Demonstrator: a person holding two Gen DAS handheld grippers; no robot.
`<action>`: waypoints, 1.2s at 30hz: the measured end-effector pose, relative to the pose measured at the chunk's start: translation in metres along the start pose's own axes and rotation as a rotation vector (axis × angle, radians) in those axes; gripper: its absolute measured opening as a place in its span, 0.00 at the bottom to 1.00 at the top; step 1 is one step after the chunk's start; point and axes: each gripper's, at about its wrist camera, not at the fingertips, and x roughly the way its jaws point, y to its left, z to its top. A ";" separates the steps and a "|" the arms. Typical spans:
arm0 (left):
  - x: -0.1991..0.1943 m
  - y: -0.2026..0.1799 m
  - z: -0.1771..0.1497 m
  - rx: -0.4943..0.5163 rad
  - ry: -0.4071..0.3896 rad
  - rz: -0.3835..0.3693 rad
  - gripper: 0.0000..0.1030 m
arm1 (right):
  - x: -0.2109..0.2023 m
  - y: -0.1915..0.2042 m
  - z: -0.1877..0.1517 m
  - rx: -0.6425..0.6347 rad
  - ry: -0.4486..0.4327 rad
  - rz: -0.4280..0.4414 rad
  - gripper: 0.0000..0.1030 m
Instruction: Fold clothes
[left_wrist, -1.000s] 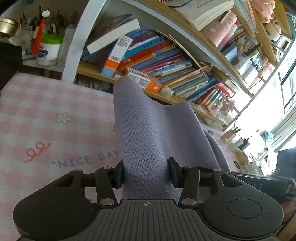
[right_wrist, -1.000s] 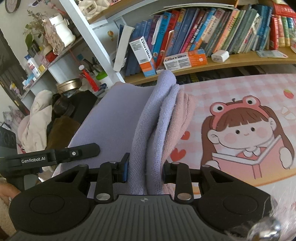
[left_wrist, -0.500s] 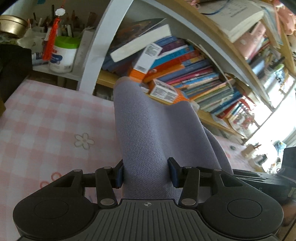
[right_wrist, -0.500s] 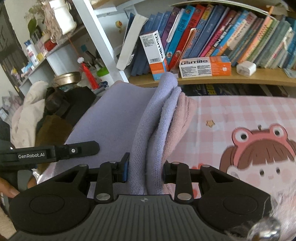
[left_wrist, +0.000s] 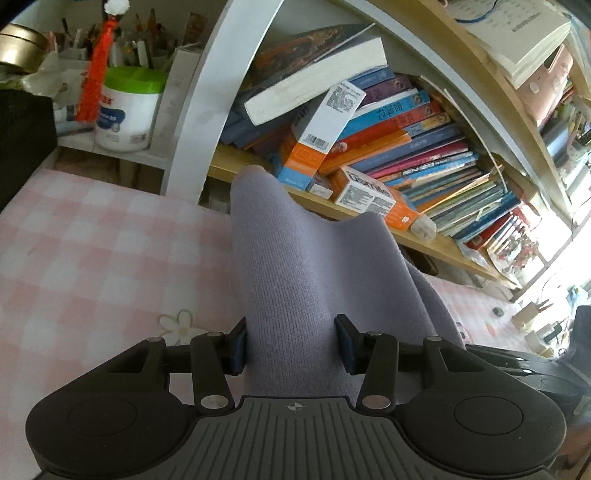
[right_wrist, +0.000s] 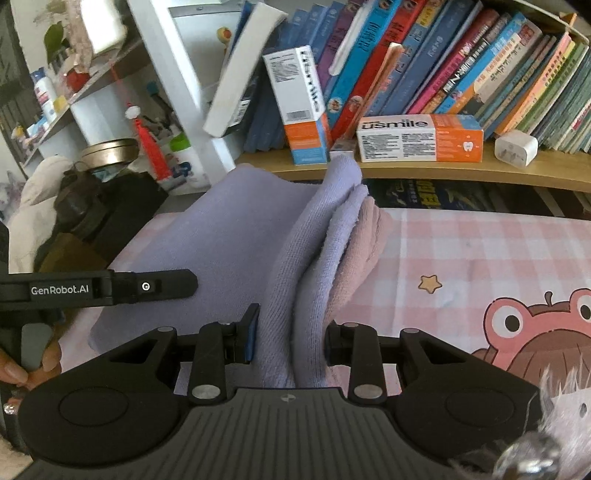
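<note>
Pinching a bunched edge of the lavender knit garment (left_wrist: 306, 280), the left gripper (left_wrist: 291, 349) fills the lower middle of its frame, cloth rising between its fingers toward the bookshelf (left_wrist: 424, 236) at upper right. The right gripper (right_wrist: 290, 341) is likewise clamped on several stacked layers of the same garment (right_wrist: 229, 236), with a pinkish layer showing at their right edge. Between the two grips the fabric spans as a sheet raised over the pink checked surface (right_wrist: 480, 251) toward the left of the right-wrist frame. By my reading, a fold is mid-carry: both held edges are aloft together. The next move calls for keeping the grips level and the span taut, so the layers land aligned rather than skewed or bunched.
</note>
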 end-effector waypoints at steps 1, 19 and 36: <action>0.003 0.001 0.000 -0.002 0.001 0.001 0.44 | 0.002 -0.002 0.000 -0.002 0.000 -0.002 0.28; 0.001 -0.010 0.005 0.078 -0.075 0.131 0.62 | 0.001 -0.010 -0.003 -0.005 -0.064 -0.089 0.72; -0.065 -0.045 -0.042 0.199 -0.127 0.292 0.84 | -0.086 0.032 -0.047 -0.021 -0.129 -0.297 0.95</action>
